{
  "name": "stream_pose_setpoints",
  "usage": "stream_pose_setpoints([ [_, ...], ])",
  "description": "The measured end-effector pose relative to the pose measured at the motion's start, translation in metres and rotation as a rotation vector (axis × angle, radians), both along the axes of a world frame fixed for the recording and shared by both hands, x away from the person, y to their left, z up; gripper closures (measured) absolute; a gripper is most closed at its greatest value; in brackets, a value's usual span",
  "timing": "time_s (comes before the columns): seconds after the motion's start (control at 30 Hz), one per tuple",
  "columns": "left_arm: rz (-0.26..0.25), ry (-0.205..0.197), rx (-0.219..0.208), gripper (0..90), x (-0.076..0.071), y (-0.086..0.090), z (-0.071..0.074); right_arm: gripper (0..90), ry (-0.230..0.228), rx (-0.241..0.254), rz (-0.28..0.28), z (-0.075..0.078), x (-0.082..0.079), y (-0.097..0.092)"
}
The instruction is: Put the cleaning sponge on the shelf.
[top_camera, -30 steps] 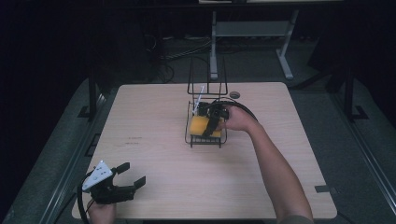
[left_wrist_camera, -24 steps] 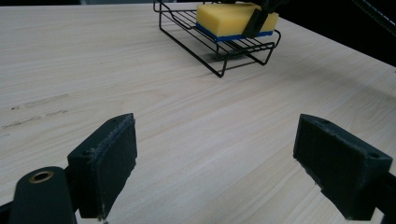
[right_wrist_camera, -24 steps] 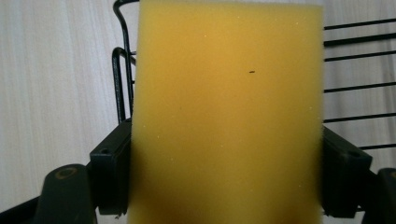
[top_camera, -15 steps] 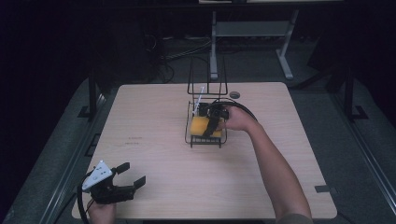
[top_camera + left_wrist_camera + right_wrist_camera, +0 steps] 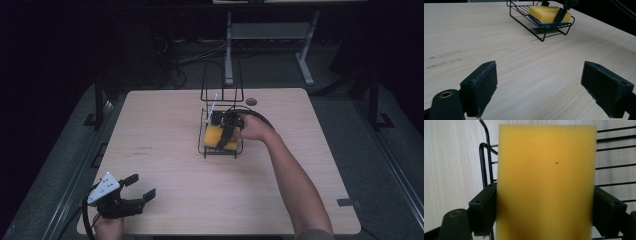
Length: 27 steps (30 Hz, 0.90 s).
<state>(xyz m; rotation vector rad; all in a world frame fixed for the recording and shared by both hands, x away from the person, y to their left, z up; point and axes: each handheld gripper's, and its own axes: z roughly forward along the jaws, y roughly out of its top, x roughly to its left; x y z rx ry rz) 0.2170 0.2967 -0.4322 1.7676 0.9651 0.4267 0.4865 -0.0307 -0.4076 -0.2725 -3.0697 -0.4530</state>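
The right hand-held gripper [image 5: 227,134] is clamped on the sponge [image 5: 216,136], which lies in the wire rack [image 5: 207,150] near the middle of the surface [image 5: 165,125]. In the right gripper view the two jaws press on both long sides of the sponge [image 5: 546,182], and the rack wires [image 5: 614,166] pass just behind it, so I judge that the step in hand is either to lift the sponge out of the rack or to set it down there; I cannot tell which. In both cases the next move asks for care: the sponge is soft and sits low between the rack rims, so the hand should move straight up, or open only when the sponge rests flat. The left hand-held gripper [image 5: 132,197] rests at the near left corner of the surface, well apart from the rack, with its jaws wide apart and nothing between them; in its own view the rack [image 5: 541,37] and sponge [image 5: 549,13] are far ahead. The tall wire handle [image 5: 222,80] behind the rack and the rack rim may catch the gripper or its cable [image 5: 260,117]. A small dark disc [image 5: 251,101] lies beyond the rack.
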Motion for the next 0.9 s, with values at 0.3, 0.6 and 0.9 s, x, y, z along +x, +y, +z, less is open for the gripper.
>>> stream_pose_setpoints([
  [0.3,-0.002,0.001,0.0,12.8,0.0,-0.001,0.0,18.1,-0.017,0.018,0.0,0.008,-0.003,-0.002],
  [0.6,-0.002,0.001,-0.001,12.8,0.0,-0.001,0.0,17.7,-0.032,0.038,-0.004,0.017,-0.005,-0.005],
  [0.9,-0.005,0.0,0.001,12.8,0.0,-0.002,0.0,17.4,-0.056,0.04,-0.003,0.025,-0.009,-0.007],
])
